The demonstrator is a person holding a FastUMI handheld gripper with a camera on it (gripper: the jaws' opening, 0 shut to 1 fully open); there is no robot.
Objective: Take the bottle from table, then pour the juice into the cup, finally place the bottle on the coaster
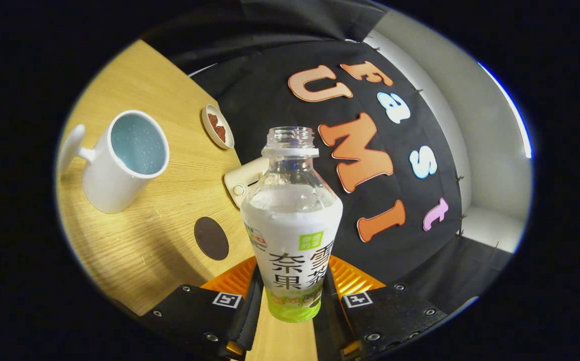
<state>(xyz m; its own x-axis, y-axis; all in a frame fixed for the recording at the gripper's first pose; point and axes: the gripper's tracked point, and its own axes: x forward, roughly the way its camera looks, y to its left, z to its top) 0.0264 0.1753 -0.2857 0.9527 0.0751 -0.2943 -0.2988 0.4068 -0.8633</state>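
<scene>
My gripper (292,301) is shut on an uncapped clear bottle (292,235) with a white and green label, both fingers pressing its lower body. The bottle is lifted off the wooden table (159,250), and the whole view is rolled to one side. A white mug (122,160) with a pale blue inside stands on the table, beyond and to the left of the fingers, its handle pointing away from the bottle. A dark round coaster (211,238) lies on the table between the mug and the bottle, just left of the bottle's body.
A small bowl (217,127) holding something reddish-brown sits near the table's far edge by the black cloth wall. A cream-coloured flat object (242,183) with a round button lies right behind the bottle, partly hidden by it.
</scene>
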